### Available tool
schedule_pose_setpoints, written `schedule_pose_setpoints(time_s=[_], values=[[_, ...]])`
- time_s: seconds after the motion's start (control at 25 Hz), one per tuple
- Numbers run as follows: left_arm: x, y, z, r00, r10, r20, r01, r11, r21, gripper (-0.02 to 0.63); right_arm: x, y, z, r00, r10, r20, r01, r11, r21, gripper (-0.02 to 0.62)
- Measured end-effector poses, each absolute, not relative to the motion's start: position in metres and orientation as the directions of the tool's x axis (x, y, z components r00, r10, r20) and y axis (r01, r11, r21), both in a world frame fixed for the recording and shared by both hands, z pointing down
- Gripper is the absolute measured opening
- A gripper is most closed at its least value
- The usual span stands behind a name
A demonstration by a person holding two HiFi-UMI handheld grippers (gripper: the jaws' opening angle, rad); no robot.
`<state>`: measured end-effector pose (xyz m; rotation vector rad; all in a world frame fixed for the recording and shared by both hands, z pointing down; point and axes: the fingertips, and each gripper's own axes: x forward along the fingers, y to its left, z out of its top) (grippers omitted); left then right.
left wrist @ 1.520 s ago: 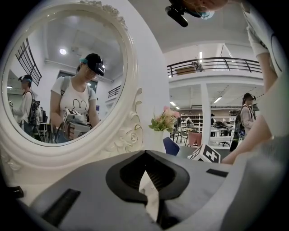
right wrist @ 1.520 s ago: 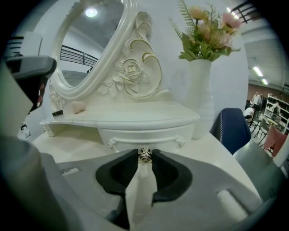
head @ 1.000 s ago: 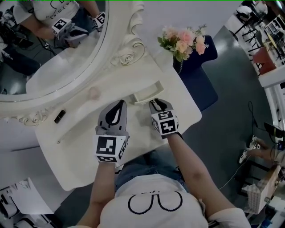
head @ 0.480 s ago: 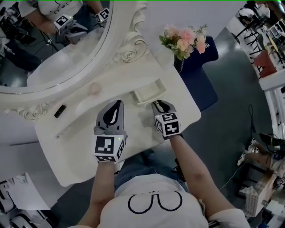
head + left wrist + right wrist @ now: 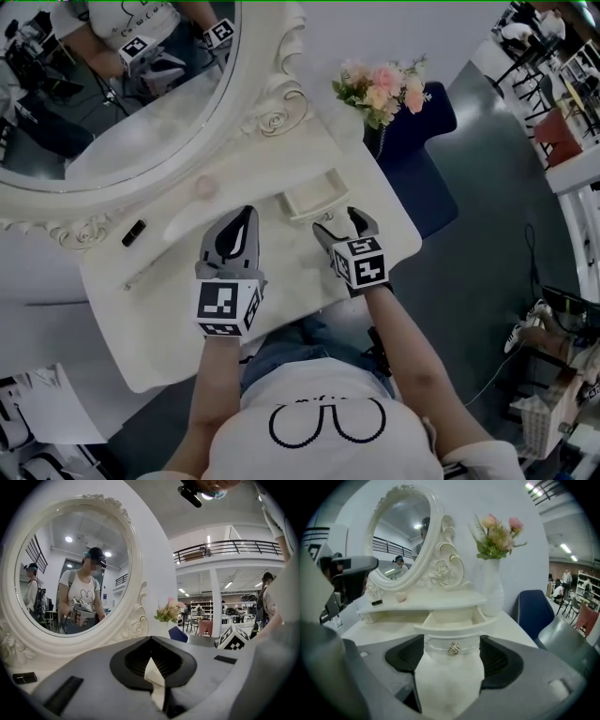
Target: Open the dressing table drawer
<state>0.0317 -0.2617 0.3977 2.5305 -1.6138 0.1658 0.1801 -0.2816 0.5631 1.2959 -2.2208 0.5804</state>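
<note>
Right gripper view: drawer [image 5: 452,620] pulled out, white vase [image 5: 492,588] holding pink flowers [image 5: 499,532]

White dressing table [image 5: 159,328] w/ mirror [image 5: 122,103], flower vase [image 5: 492,588], small black item [image 5: 134,232]

Mirror [image 5: 112,103], upper part out of view

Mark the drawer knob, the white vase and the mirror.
drawer knob [image 5: 453,648], right gripper view, on its metal centre.
white vase [image 5: 492,590], right gripper view, on its body.
mirror [image 5: 141,122], head view, on the glass.
</note>
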Motion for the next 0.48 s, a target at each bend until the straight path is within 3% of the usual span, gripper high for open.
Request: schedule_pose_setpoints(time_s=[0.48], values=[[0.030,-0.263,0.346,0.425,-0.904,0.052,-0.905,-0.426,0.000,-0.002,0.205,-0.263,0.415,-0.437,-0.807,0.397,-0.882,0.471,-0.012,0.346]])
